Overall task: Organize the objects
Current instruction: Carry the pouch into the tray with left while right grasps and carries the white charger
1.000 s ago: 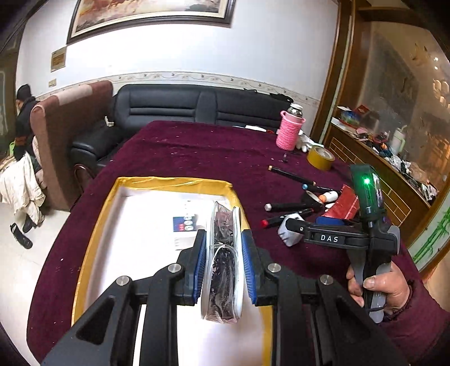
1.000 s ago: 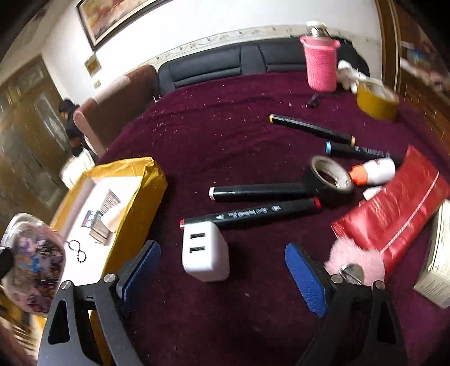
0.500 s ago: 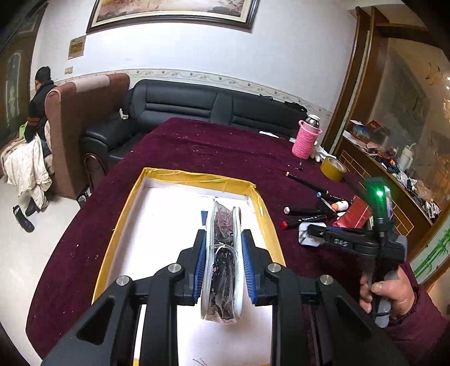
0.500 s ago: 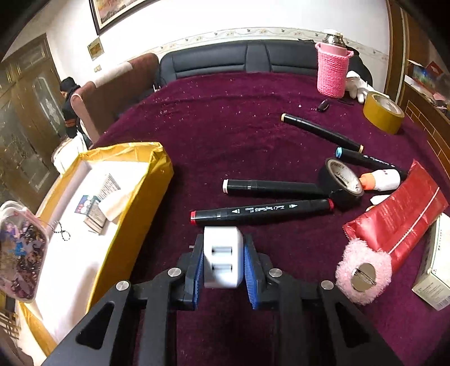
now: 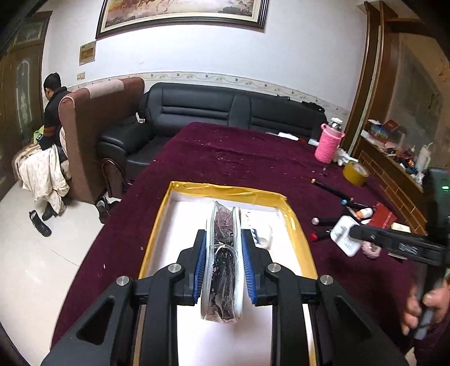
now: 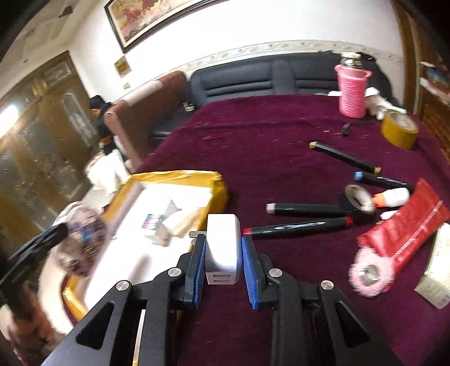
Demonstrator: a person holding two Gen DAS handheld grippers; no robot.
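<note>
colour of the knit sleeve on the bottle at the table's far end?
Pink; knit sleeve shows best in right wrist view.

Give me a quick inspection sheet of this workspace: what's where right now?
Surface: table under a maroon cloth.
Job's things: gold-edged tray; white USB charger; clear round case of dark bits.
Clutter: markers, black tape roll, yellow tape roll, red packet, pink fluffy thing, pink-sleeved bottle.
Grippers: left gripper shut on the case; right gripper shut on the charger, lifted off the cloth.
Cables: nothing seen.
Surroundings: black sofa, seated person, framed painting.
</note>
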